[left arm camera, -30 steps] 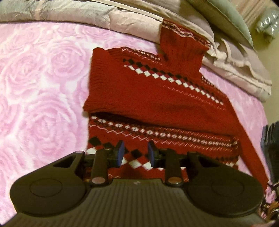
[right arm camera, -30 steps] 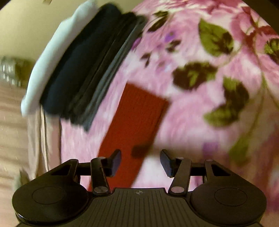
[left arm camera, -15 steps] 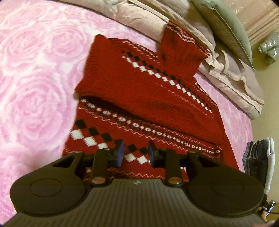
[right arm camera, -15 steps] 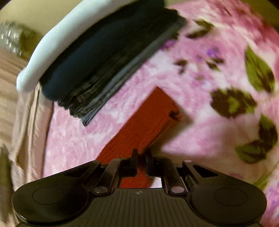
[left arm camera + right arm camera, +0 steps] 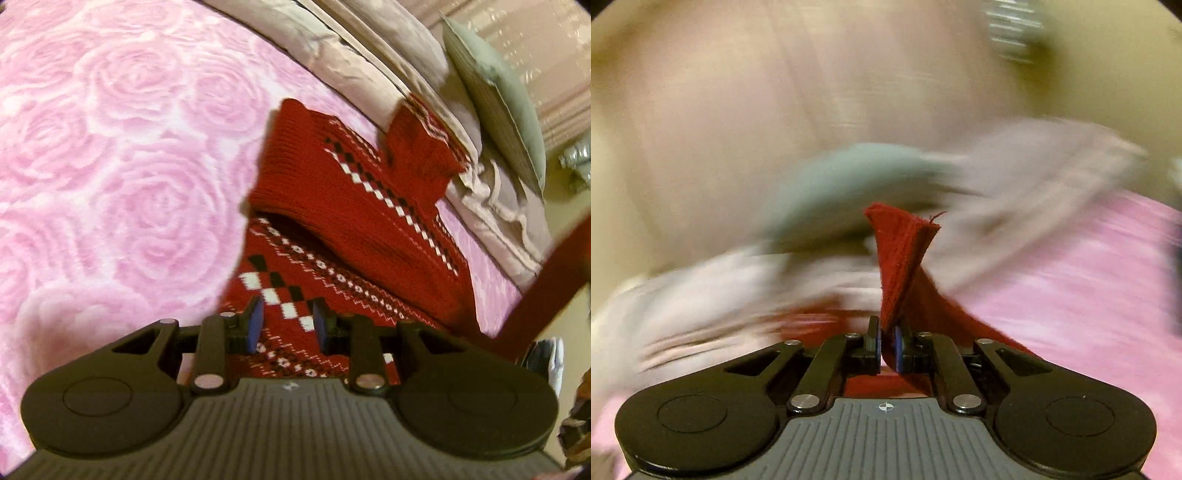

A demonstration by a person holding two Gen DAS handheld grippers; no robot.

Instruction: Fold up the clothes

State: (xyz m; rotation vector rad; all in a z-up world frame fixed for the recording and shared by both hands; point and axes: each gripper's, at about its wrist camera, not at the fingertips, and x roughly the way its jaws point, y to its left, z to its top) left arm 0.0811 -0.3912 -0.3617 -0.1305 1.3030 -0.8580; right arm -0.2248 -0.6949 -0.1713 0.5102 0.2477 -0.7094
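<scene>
A red knitted sweater (image 5: 351, 221) with black and white diamond bands lies partly folded on the pink rose bedspread (image 5: 110, 166). My left gripper (image 5: 286, 321) hovers over its patterned hem, blue pads apart and nothing pinched between them. One sleeve (image 5: 550, 273) rises off the bed as a taut red strip at the right edge. In the blurred right wrist view my right gripper (image 5: 886, 338) is shut on that sleeve, and its cuff (image 5: 901, 251) sticks up beyond the pads above the bedspread (image 5: 1071, 277).
A crumpled beige duvet (image 5: 351, 48) and a grey-green pillow (image 5: 495, 103) lie along the far side of the bed, just behind the sweater's collar. A stack of folded clothes (image 5: 550, 354) shows at the lower right. Bare bedspread stretches to the left of the sweater.
My right gripper shut on the sleeve end and swung it up off the bed toward the pillows. The left gripper shifted toward the sweater's left edge and rolled; its jaws kept their gap.
</scene>
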